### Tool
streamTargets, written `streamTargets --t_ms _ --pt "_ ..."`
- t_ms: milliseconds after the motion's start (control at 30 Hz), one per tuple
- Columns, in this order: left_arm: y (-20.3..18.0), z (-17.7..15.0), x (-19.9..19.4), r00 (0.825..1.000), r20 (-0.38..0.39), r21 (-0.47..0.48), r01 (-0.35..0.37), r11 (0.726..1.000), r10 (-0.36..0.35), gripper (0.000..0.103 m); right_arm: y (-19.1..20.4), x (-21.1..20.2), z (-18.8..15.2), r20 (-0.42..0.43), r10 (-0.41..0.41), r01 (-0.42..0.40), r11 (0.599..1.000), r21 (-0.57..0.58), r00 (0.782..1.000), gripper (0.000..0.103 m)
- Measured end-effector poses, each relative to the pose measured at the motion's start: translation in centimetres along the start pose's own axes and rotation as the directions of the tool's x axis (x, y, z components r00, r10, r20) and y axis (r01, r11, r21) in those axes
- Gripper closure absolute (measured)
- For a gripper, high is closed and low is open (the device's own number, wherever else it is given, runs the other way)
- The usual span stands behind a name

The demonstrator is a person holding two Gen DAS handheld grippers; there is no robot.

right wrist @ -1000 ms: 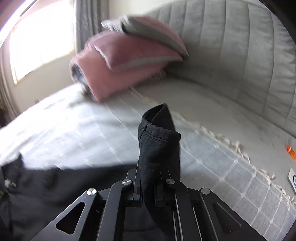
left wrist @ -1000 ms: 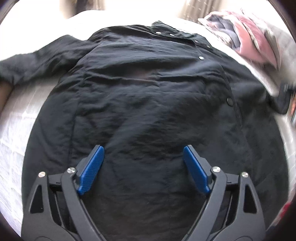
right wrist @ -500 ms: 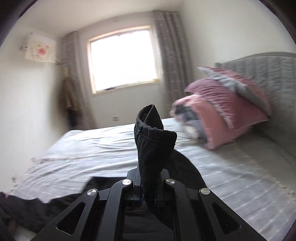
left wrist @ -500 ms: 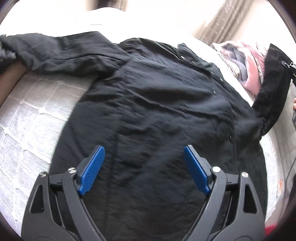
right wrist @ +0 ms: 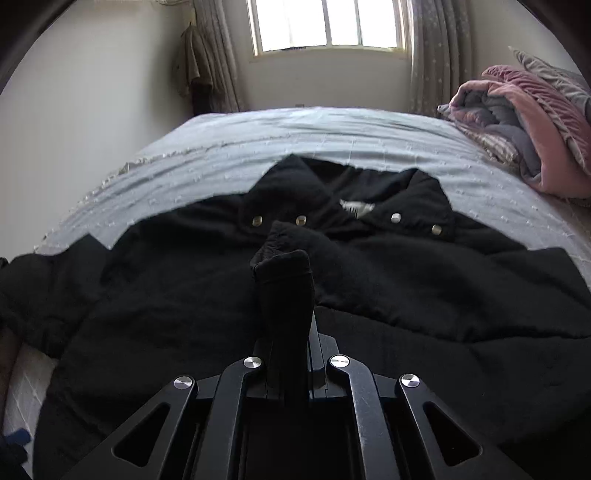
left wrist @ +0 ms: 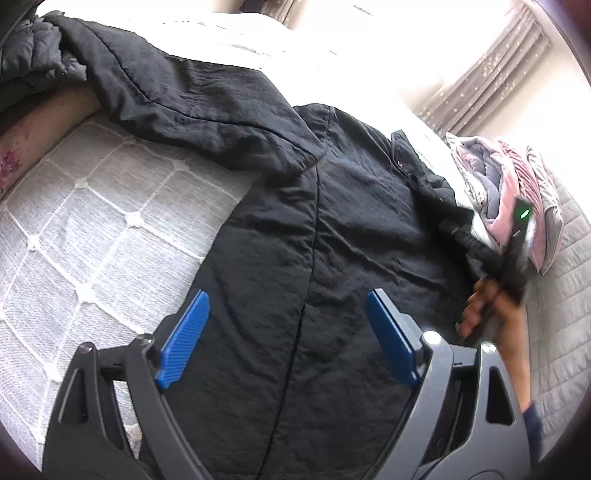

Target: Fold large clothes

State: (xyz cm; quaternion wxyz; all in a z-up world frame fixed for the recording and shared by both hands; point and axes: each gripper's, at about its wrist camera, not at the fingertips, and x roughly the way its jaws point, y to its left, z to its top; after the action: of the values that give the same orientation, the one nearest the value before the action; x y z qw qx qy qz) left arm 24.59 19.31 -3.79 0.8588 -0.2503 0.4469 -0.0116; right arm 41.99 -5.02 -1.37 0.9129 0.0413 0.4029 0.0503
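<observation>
A large black jacket [left wrist: 332, 240] lies spread flat on the bed, collar and snap buttons toward the window [right wrist: 351, 214]. Its left sleeve [left wrist: 166, 85] stretches out to the upper left. My left gripper [left wrist: 284, 336] is open and empty, hovering over the jacket's lower body. My right gripper [right wrist: 290, 354] is shut on the cuff of the right sleeve [right wrist: 284, 280] and holds it over the jacket's chest. In the left wrist view, the right gripper and the hand holding it [left wrist: 495, 295] are at the jacket's right edge.
The bed has a grey quilted cover [left wrist: 81, 221]. Pink and grey folded bedding [right wrist: 528, 122] is piled at the head on the right. A window [right wrist: 328, 26] and curtains are beyond the bed. Another dark garment [left wrist: 26, 55] lies at the upper left.
My right gripper has swung the held sleeve cuff from out beside the bed inward over the jacket's chest. My left gripper has shifted left over the jacket's lower part and stays open.
</observation>
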Motion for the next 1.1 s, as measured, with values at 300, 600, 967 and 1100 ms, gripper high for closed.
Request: streamTargets --t_ms 300,600,967,1100 --pt "0.1 0.0 0.5 1.000 -0.015 -0.006 0.002 1.000 -0.002 0.016 -0.1 0.6 -0.9 -0.050 0.098 -0.089 0.982 0.168 0.994 0.091" --pt "0.2 0.2 0.6 1.000 -0.011 -0.004 -0.019 1.000 0.019 0.016 2.1 0.0 -1.9 -0.082 0.223 -0.212 0.969 0.125 0.971 0.031" --pt "1.8 1.0 -0.1 0.999 0.014 -0.038 -0.042 0.998 0.043 0.016 7.1 -2.7 -2.8 -0.080 0.260 -0.256 0.965 0.058 0.962 0.029" --pt "3.4 1.7 -0.4 0.998 0.023 -0.093 -0.050 0.994 0.052 0.016 5.6 -7.9 -4.2 -0.045 0.364 -0.355 0.925 0.137 0.930 0.029"
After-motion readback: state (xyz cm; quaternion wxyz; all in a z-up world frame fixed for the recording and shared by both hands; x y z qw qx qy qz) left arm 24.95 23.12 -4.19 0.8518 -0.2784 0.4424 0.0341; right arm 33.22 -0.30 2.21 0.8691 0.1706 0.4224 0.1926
